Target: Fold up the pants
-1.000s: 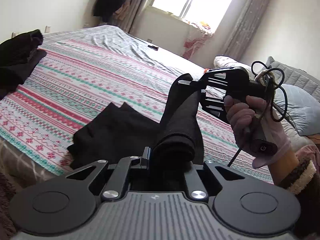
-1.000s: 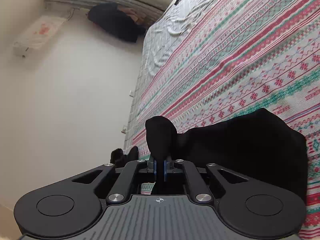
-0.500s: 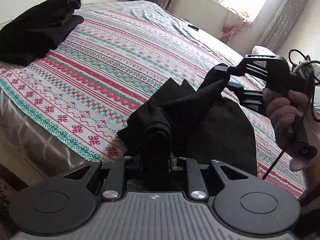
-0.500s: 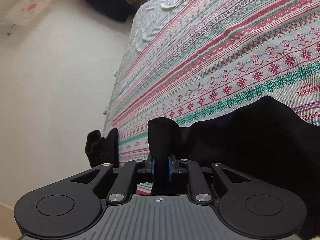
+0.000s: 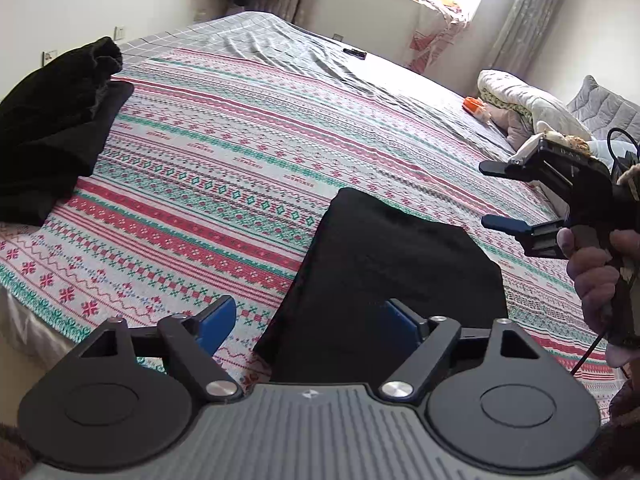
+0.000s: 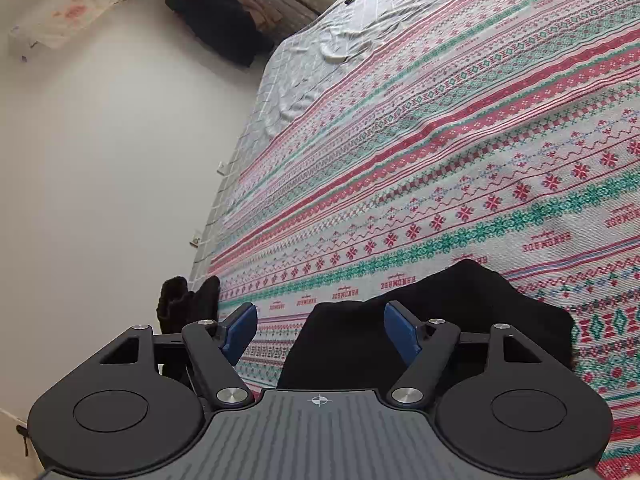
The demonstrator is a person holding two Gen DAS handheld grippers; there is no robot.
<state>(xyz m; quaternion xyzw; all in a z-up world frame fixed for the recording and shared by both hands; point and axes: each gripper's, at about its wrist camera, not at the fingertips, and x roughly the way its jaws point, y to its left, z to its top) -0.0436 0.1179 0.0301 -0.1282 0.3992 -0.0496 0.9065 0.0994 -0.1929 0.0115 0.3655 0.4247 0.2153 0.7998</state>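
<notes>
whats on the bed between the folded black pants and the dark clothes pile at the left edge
Nothing: only bare patterned bedspread lies between the folded black pants and the dark clothes pile. The left wrist view shows it.

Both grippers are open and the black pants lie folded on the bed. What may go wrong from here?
1. The left gripper, jaws just opened, hangs low over the folded pants; pulling back may snag and undo the fold.
2. The pants lie near the bed's front edge; a nudge might slide them off.
</notes>
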